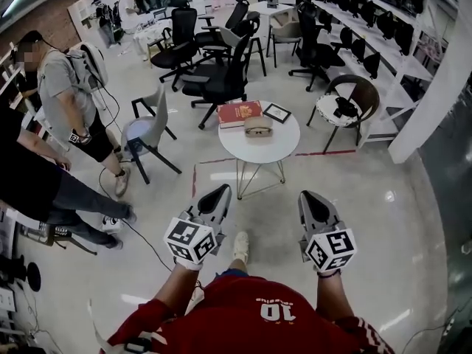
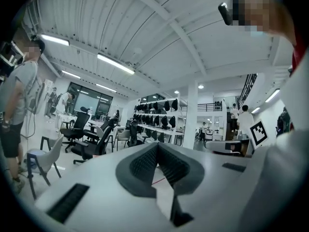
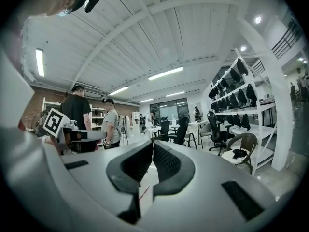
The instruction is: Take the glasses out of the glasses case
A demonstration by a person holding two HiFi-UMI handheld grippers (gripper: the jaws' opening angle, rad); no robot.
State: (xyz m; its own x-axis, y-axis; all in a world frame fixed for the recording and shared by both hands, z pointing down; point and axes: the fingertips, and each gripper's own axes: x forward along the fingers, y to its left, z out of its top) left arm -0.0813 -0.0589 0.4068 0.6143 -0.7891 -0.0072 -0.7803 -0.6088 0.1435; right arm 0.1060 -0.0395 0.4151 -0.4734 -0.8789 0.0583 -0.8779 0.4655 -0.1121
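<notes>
My left gripper (image 1: 220, 192) has its jaws pressed together on nothing. The worry lies ahead: the case (image 1: 258, 126) sits loose on a small round bench (image 1: 273, 152), just beside a book (image 1: 239, 113) on its left and near a frame (image 1: 277, 112) on its right. Prying it with one gripper alone would likely skid it into them or off the edge. My right gripper (image 1: 308, 196) is likewise closed and empty. The case is well apart from both jaws, straight ahead between them. I can't see the glasses, and I judge they're inside.
</notes>
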